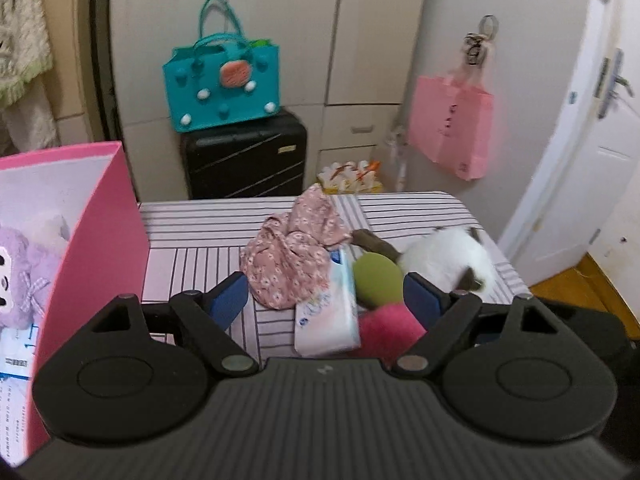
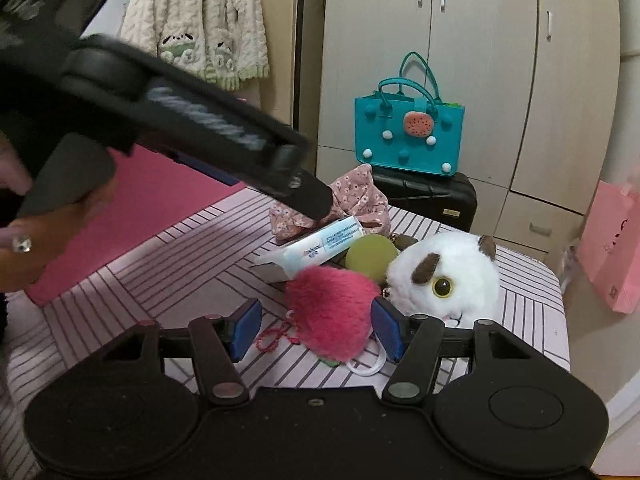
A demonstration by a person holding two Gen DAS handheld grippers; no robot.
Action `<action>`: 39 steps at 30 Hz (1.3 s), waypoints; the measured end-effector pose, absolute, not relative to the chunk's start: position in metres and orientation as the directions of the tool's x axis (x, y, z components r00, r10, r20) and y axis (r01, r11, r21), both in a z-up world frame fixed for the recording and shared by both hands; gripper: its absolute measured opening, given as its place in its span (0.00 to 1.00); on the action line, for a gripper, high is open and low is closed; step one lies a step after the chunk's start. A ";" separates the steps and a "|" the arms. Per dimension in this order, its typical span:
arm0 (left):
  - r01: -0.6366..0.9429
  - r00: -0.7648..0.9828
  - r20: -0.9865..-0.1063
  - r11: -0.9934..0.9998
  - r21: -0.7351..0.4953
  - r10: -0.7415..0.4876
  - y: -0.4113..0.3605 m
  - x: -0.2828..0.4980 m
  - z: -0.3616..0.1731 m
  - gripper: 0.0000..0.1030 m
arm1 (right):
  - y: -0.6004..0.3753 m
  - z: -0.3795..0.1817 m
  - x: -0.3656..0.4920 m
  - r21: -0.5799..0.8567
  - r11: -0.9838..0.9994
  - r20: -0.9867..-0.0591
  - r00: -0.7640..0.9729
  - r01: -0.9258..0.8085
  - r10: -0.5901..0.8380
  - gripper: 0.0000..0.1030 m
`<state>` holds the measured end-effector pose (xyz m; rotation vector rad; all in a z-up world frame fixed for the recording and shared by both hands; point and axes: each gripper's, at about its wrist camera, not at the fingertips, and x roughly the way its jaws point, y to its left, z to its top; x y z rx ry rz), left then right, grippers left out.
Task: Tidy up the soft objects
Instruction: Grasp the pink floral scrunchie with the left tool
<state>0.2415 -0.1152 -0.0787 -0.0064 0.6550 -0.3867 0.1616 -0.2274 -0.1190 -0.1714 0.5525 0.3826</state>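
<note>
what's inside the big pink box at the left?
Through the open pink box, the left wrist view shows a purple plush toy with a black-and-white face, with printed white-and-blue packaging below it. The box wall and frame edge hide the rest.

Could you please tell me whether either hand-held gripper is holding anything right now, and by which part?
Nothing is held. The left hand-held gripper and the right hand-held gripper both stand open above the pile; the pink pompom lies between the right one's pads, ungripped.
</note>
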 end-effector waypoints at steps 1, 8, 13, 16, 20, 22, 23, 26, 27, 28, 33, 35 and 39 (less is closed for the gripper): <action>0.331 0.728 -0.594 0.934 -0.131 -0.342 -0.116 0.246 -0.081 0.81 | -0.227 -0.121 0.163 -0.065 0.915 -0.544 0.783 -0.397 0.302 0.64; 0.208 0.759 -0.597 0.966 -0.154 -0.259 -0.118 0.273 -0.090 0.72 | -0.223 -0.126 0.168 -0.060 0.919 -0.549 0.781 -0.391 0.296 0.64; 0.145 0.746 -0.623 0.971 -0.192 -0.235 -0.123 0.298 -0.101 0.64 | -0.223 -0.127 0.168 -0.071 0.926 -0.545 0.792 -0.371 0.276 0.64; 0.128 0.740 -0.634 0.973 -0.194 -0.224 -0.126 0.306 -0.108 0.60 | -0.224 -0.128 0.168 -0.072 0.930 -0.548 0.793 -0.361 0.265 0.64; 0.123 0.733 -0.638 0.968 -0.219 -0.238 -0.124 0.311 -0.118 0.50 | -0.222 -0.129 0.166 -0.119 0.917 -0.565 0.785 -0.382 0.253 0.55; 0.119 0.726 -0.643 0.965 -0.232 -0.244 -0.122 0.314 -0.121 0.45 | -0.224 -0.128 0.165 -0.110 0.917 -0.561 0.785 -0.384 0.262 0.51; 0.117 0.723 -0.644 0.963 -0.244 -0.251 -0.120 0.314 -0.122 0.41 | -0.225 -0.127 0.164 -0.103 0.917 -0.557 0.786 -0.386 0.269 0.44; 0.111 0.718 -0.648 0.961 -0.255 -0.255 -0.119 0.315 -0.125 0.34 | -0.226 -0.128 0.164 -0.090 0.916 -0.555 0.783 -0.391 0.280 0.43; 0.111 0.716 -0.648 0.959 -0.260 -0.258 -0.118 0.316 -0.126 0.34 | -0.226 -0.128 0.164 -0.090 0.916 -0.554 0.784 -0.392 0.281 0.42; 0.111 0.714 -0.649 0.957 -0.267 -0.263 -0.117 0.317 -0.127 0.34 | -0.227 -0.128 0.164 -0.086 0.916 -0.553 0.784 -0.392 0.283 0.42; 0.103 0.708 -0.643 0.943 -0.316 -0.292 -0.110 0.320 -0.130 0.32 | -0.228 -0.126 0.164 -0.053 0.921 -0.551 0.781 -0.385 0.295 0.39; 0.106 0.709 -0.645 0.947 -0.304 -0.286 -0.111 0.320 -0.130 0.24 | -0.229 -0.125 0.162 -0.031 0.924 -0.548 0.779 -0.382 0.304 0.38; 0.126 0.703 -0.640 0.940 -0.316 -0.309 -0.108 0.317 -0.126 0.14 | -0.232 -0.123 0.159 0.028 0.926 -0.548 0.769 -0.375 0.328 0.37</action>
